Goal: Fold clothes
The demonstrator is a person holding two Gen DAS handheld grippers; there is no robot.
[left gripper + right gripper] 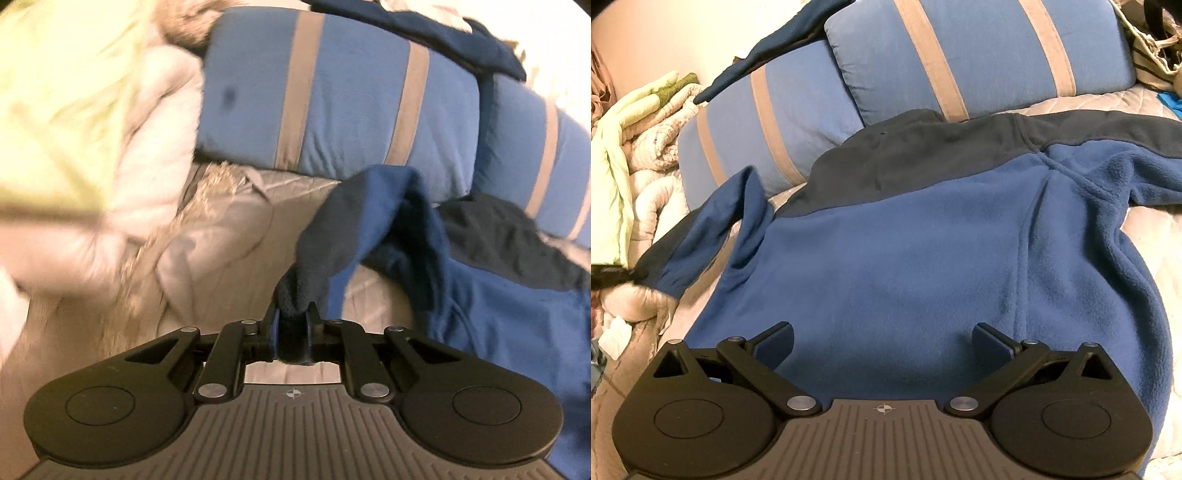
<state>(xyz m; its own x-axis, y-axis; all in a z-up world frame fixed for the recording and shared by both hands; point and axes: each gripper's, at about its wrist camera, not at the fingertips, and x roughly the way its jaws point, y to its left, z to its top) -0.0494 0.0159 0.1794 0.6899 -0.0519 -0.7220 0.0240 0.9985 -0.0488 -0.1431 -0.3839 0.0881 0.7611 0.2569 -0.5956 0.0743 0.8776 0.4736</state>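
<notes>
Fleece jacket [905, 236]: blue body with a dark navy yoke and collar; spread flat on the bed, lying just in front of the striped pillows.
Bed cover [1082, 101]: pale quilted fabric; carries the jacket and shows bare beside it on both sides.
Sleeve [354, 221]: the jacket's sleeve on the side toward the blanket pile, lifted off the bed cover; dark cuff end leads into the left gripper.
Left gripper [293, 319]: jaws clenched on the sleeve cuff; dark fleece fills the narrow gap between them.
Right gripper [884, 341]: jaws released and spread wide, over the jacket's lower hem; whether the tips touch the fabric cannot be told.
Striped pillows [960, 51]: two, blue with tan bands, leaning behind the jacket's collar end; the yoke touches their lower edge.
Dark garment [775, 48]: navy, draped over the top of the pillows, beyond the jacket.
Blanket pile [639, 122]: light green and off-white bedding, beyond the lifted sleeve.
Markings: no brand, label or readable writing on the jacket; each gripper body shows only a small crosshair symbol [884, 408].
</notes>
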